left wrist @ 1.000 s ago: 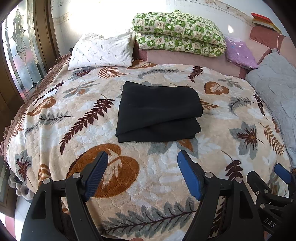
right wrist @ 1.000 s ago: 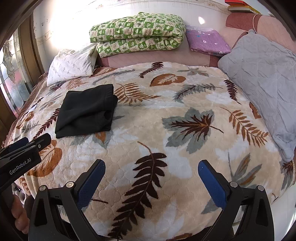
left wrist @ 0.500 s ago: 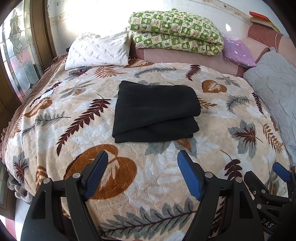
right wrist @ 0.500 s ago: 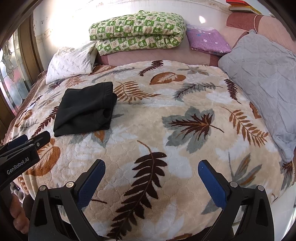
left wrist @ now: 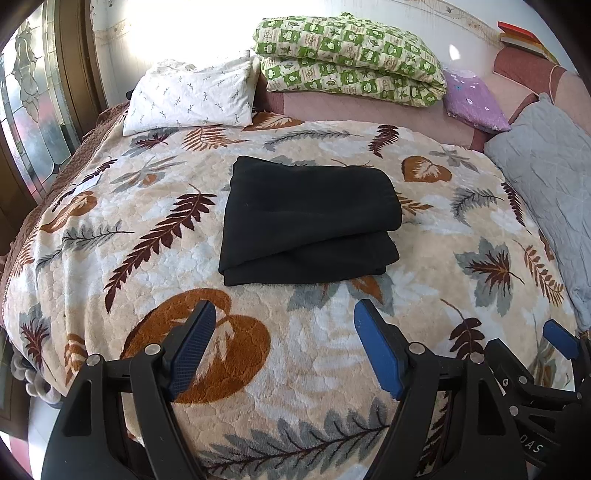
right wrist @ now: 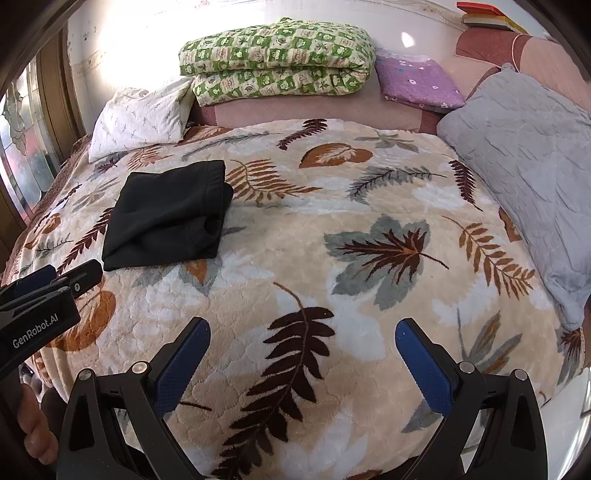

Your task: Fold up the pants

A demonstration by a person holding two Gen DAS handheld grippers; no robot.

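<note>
Pants (left wrist: 310, 221) folded on blanket (left wrist: 314, 350), both tools wide apart, empty (fingers (right wrist: 35, 432) only in right view).

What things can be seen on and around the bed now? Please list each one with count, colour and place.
pants: 1, black, folded, mid-bed
blanket: 1, beige with leaves, over the bed
quilt: 1, green check, folded, at the head
pillow: 1, white, head, window side
purple cushion: 1, beside the quilt
grey pad: 1, far side
books: a few, red on top, top corner
left gripper: open, empty
right gripper: open, empty
</note>
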